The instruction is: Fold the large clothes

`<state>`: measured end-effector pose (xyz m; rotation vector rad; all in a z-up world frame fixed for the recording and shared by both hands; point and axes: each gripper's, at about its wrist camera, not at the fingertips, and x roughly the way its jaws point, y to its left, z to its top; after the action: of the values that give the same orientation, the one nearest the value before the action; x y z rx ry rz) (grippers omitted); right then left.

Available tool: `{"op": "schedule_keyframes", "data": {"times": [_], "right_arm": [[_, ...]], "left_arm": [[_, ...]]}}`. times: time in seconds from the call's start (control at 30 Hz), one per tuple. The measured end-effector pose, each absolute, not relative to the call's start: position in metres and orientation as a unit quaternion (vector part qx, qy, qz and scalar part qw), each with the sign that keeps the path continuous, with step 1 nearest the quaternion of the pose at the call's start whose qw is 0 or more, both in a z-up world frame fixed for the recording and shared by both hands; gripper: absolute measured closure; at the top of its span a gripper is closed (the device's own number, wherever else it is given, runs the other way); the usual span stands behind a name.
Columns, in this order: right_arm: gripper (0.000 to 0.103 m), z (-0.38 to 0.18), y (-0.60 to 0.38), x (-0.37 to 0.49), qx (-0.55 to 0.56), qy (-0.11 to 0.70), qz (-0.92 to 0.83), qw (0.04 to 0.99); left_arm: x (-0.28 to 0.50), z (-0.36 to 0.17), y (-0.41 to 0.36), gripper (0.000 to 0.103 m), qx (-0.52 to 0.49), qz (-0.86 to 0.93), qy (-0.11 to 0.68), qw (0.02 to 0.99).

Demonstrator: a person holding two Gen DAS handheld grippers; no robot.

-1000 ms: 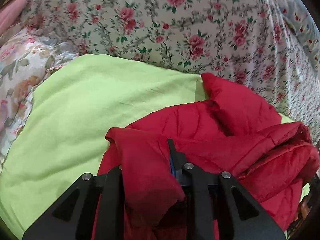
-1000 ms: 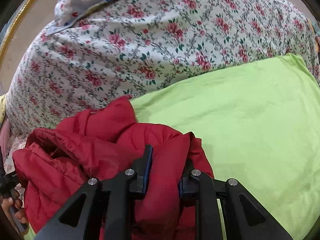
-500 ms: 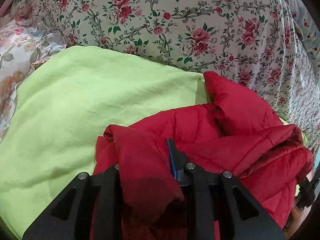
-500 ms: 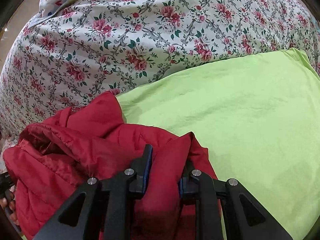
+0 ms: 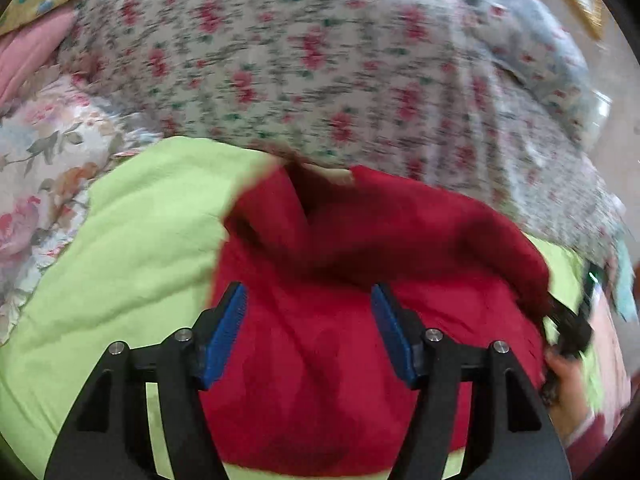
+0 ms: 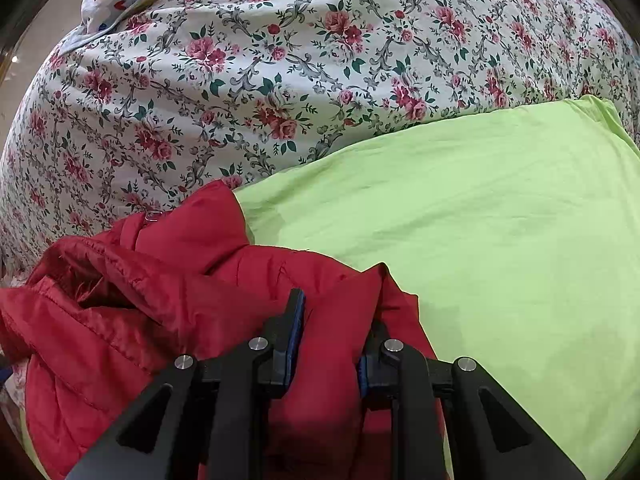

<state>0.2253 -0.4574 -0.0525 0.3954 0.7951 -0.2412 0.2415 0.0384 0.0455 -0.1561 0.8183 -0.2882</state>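
Left wrist view, blurred: the left gripper (image 5: pixel 308 312) stands with its jaws spread wide, nothing between the blue pads (image 5: pixel 224 336). The red jacket (image 5: pixel 360 280) lies heaped below and ahead of it, from 6 o'clock up to centre, on a green sheet (image 5: pixel 132 248). A flowered bedcover (image 5: pixel 320 72) fills 12 o'clock. At 4 o'clock a hand (image 5: pixel 568 384) shows at the jacket's edge.

Right wrist view, sharp: the right gripper (image 6: pixel 330 328) is clamped on a thick fold of the red jacket (image 6: pixel 140 300), which bunches out toward 9 o'clock. The green sheet (image 6: pixel 480 220) spreads from 1 to 4 o'clock, the flowered bedcover (image 6: pixel 280 60) beyond it at 12.
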Motion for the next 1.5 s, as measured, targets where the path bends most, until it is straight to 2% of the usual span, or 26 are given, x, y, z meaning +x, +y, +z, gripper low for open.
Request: {"op": "schedule_keyframes", "data": {"times": [0.1, 0.27, 0.4, 0.5, 0.53, 0.57, 0.67, 0.8, 0.97, 1.27, 1.5], "right_arm": [[0.083, -0.053, -0.457, 0.225, 0.19, 0.384, -0.117, 0.896], [0.08, -0.051, -0.453, 0.226, 0.18, 0.386, -0.118, 0.897], [0.075, -0.039, -0.455, 0.216, 0.196, 0.375, -0.112, 0.899], [0.066, -0.013, -0.448, 0.193, 0.196, 0.348, -0.119, 0.909], [0.06, -0.001, -0.442, 0.183, 0.185, 0.331, -0.12, 0.917], [0.049, 0.007, -0.436, 0.175, 0.177, 0.317, -0.119, 0.924], [0.037, 0.033, -0.407, 0.147, 0.138, 0.275, -0.089, 0.947], [0.035, 0.021, -0.366, 0.17, 0.078, 0.364, 0.016, 0.928], [0.035, -0.023, -0.381, 0.209, 0.08, 0.44, -0.01, 0.895], [0.035, -0.043, -0.41, 0.249, 0.124, 0.455, -0.043, 0.881], [0.034, -0.055, -0.416, 0.255, 0.143, 0.449, -0.033, 0.881]], "left_arm": [[0.224, 0.033, 0.006, 0.039, -0.036, -0.19, 0.405, 0.893], [0.228, 0.001, -0.032, 0.038, 0.032, -0.172, 0.418, 0.892], [0.248, -0.015, -0.039, 0.031, 0.053, -0.128, 0.427, 0.894], [0.254, -0.02, -0.042, 0.028, 0.066, -0.111, 0.429, 0.894], [0.253, -0.021, -0.044, 0.028, 0.07, -0.109, 0.427, 0.895], [0.254, -0.022, -0.045, 0.027, 0.073, -0.106, 0.426, 0.895], [0.258, -0.027, -0.043, 0.026, 0.072, -0.104, 0.426, 0.896], [0.263, -0.028, -0.044, 0.026, 0.073, -0.103, 0.428, 0.895], [0.27, -0.026, -0.028, 0.025, 0.067, -0.106, 0.427, 0.895], [0.313, -0.046, -0.005, 0.014, 0.02, -0.072, 0.455, 0.887], [0.317, -0.054, 0.001, 0.013, 0.005, -0.077, 0.455, 0.887]]}}
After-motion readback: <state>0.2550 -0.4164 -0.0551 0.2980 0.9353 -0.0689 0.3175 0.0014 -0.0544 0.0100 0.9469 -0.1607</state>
